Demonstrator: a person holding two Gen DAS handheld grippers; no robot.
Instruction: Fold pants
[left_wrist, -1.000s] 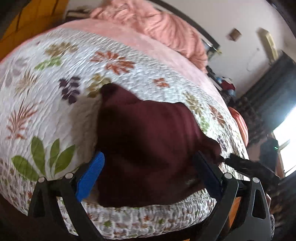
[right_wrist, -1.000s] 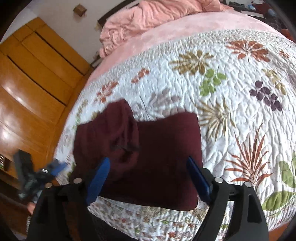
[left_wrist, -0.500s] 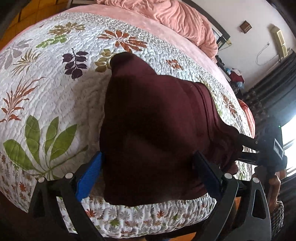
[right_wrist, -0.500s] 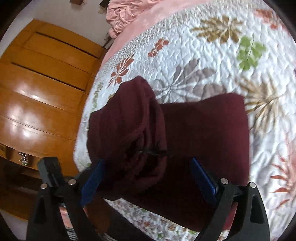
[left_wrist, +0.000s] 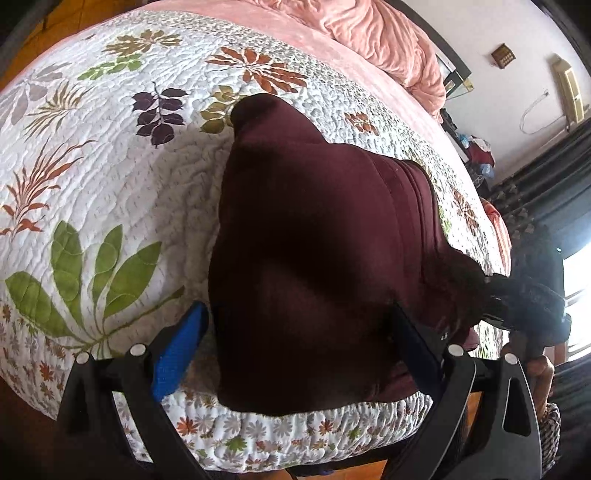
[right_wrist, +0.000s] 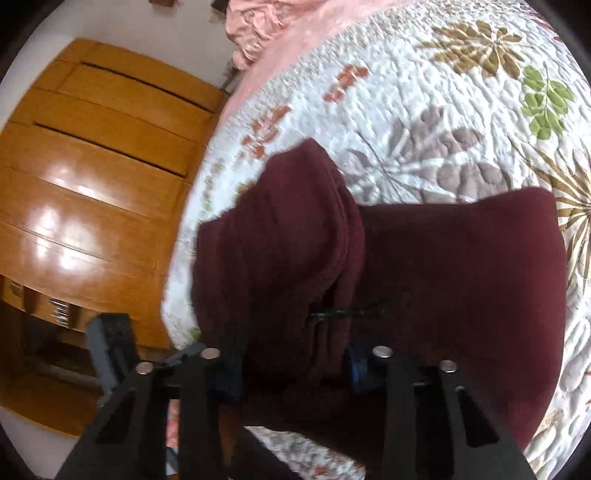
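Dark maroon pants (left_wrist: 325, 236) lie folded on a white floral quilt (left_wrist: 110, 177) near the bed's front edge. My left gripper (left_wrist: 295, 343) stands open, its blue-padded fingers wide on either side of the near end of the pants without pressing it. In the right wrist view the pants (right_wrist: 461, 277) have a bunched, thicker end at the left. My right gripper (right_wrist: 291, 373) is closing there, and the bunched cloth fills the narrow gap between its pads. In the left wrist view the right gripper (left_wrist: 517, 295) shows as a dark shape at the pants' right end.
A crumpled pink blanket (left_wrist: 388, 37) lies at the head of the bed. A wooden wardrobe (right_wrist: 92, 184) stands beside the bed. Dark curtains (left_wrist: 535, 192) and a bright window are at the right. A hand (left_wrist: 535, 369) holds the right gripper's handle.
My right gripper has moved in on the bunched end of the pants and its jaws have narrowed from wide to tight around the cloth. The left gripper has sunk a little and stays open.
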